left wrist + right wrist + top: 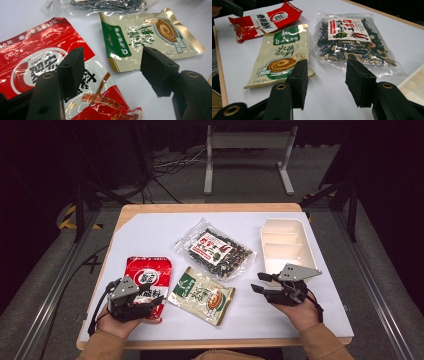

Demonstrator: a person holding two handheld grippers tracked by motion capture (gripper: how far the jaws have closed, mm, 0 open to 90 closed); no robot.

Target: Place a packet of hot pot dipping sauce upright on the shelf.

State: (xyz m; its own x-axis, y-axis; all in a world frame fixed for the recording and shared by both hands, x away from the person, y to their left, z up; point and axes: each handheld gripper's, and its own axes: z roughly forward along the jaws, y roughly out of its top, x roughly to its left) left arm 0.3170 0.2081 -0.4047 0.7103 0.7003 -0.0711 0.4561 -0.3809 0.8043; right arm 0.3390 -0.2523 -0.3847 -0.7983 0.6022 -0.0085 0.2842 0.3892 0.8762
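I saw the left gripper (142,306) low over the near end of the glossy red foil sauce packet (148,282), jaws apart with nothing between them; in the left gripper view one jaw stood over the red packet and the other over bare sheet. The right gripper (260,283) hung at the near right, jaws likewise parted and empty, aimed left across the table. In the right gripper view its jaws framed bare sheet in front of the two middle packets.

The red packet lay flat at the near left of the white table sheet (150,235). Just right of it, apart, lay the beige-and-green foil sauce pouch (202,295), tilted. Farther back, at the centre, sat the clear plastic bag of dark dried vegetables (216,250). The cream plastic divided tray (286,244) stood at the far right, just beyond the right gripper.
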